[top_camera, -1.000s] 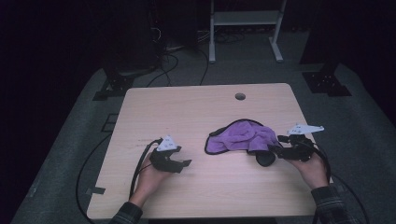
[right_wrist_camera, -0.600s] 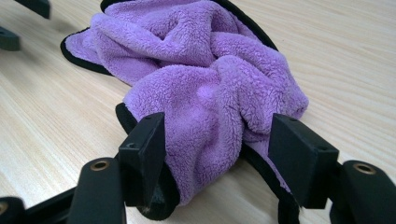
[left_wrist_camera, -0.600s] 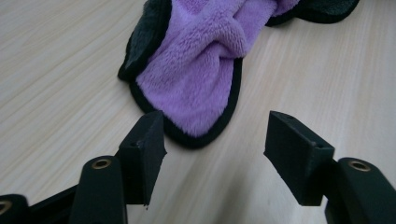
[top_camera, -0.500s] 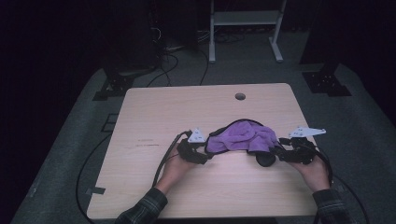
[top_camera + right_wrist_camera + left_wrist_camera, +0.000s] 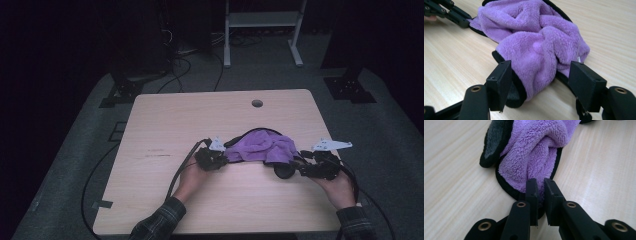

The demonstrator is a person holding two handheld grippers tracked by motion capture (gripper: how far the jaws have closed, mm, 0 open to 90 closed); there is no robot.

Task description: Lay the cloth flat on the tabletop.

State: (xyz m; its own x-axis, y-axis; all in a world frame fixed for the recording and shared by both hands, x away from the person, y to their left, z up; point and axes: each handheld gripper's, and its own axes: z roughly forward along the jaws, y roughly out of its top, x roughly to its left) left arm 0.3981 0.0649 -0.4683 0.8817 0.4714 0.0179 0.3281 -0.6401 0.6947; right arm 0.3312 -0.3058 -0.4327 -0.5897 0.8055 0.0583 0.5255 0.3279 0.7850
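Observation:
A purple fleece cloth with a black border lies bunched on the wooden table. My left gripper is at the cloth's left end. Its jaws have just been closing and now pinch the bordered edge of the cloth, as the left gripper view shows with the gripper clamped on the fleece. My right gripper is at the cloth's right end. Its jaws stand wide apart with a fold of the cloth between them, and the right jaw is clear of it. The left gripper appears far off.
A round cable hole sits near the table's far edge. Black cables trail from each gripper across the table and over its sides. A white stand and black stand feet rest on the floor behind.
My left hand moved right from the table's left middle to the cloth's left end, and its jaws shut on the edge. The right gripper stayed in place.

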